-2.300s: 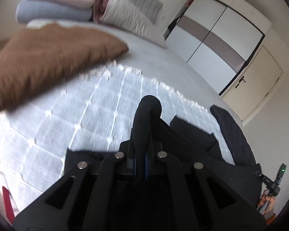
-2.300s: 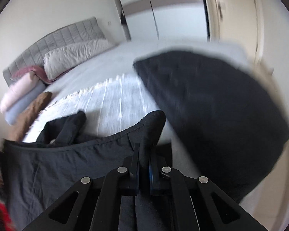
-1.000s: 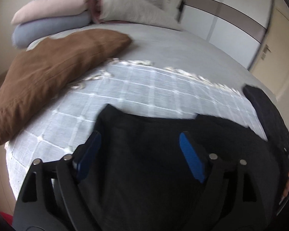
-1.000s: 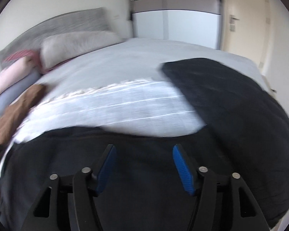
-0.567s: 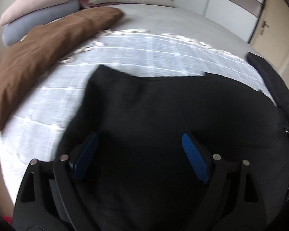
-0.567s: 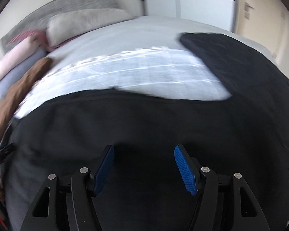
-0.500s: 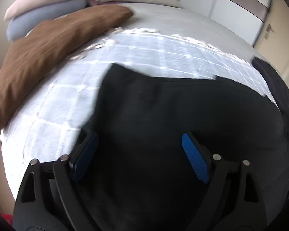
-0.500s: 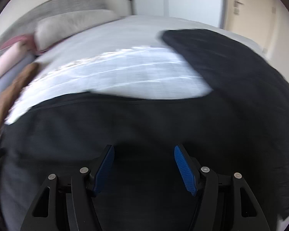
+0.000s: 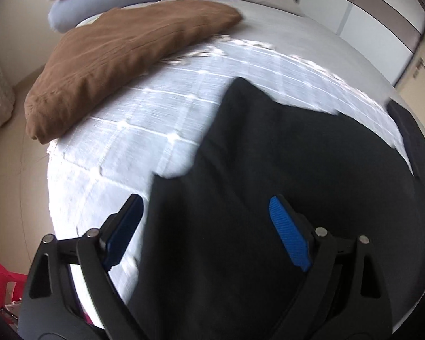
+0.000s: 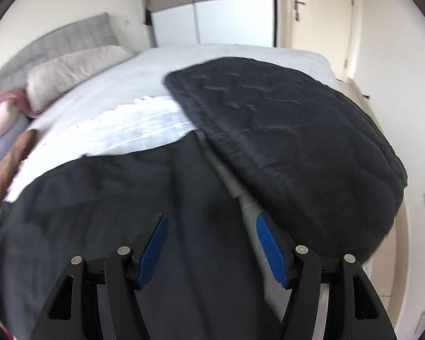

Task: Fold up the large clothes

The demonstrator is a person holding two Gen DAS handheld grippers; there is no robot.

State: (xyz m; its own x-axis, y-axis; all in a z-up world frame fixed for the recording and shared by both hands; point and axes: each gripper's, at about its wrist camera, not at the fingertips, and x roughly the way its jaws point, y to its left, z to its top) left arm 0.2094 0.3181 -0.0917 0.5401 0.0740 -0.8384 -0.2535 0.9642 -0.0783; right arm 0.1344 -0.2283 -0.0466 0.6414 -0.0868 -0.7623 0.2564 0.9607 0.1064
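A large black garment [image 9: 283,187] lies spread flat on the white checked bedspread [image 9: 133,130]; it also shows in the right wrist view [image 10: 113,204]. My left gripper [image 9: 205,228] is open and empty, just above the garment's left edge. My right gripper [image 10: 211,239] is open and empty, above the garment's right edge, beside a dark quilted blanket [image 10: 297,130].
A brown folded blanket [image 9: 127,39] lies at the bed's far left, with pink and blue-grey bolsters [image 9: 107,2] and a grey pillow [image 10: 70,68] at the headboard. A wardrobe [image 10: 212,8] and a door [image 10: 320,19] stand behind. Something red [image 9: 0,280] sits beside the bed.
Both grippers let go of the garment and opened; it now lies flat. Since half a second ago the left gripper swung left to the garment's left edge and the right gripper swung right.
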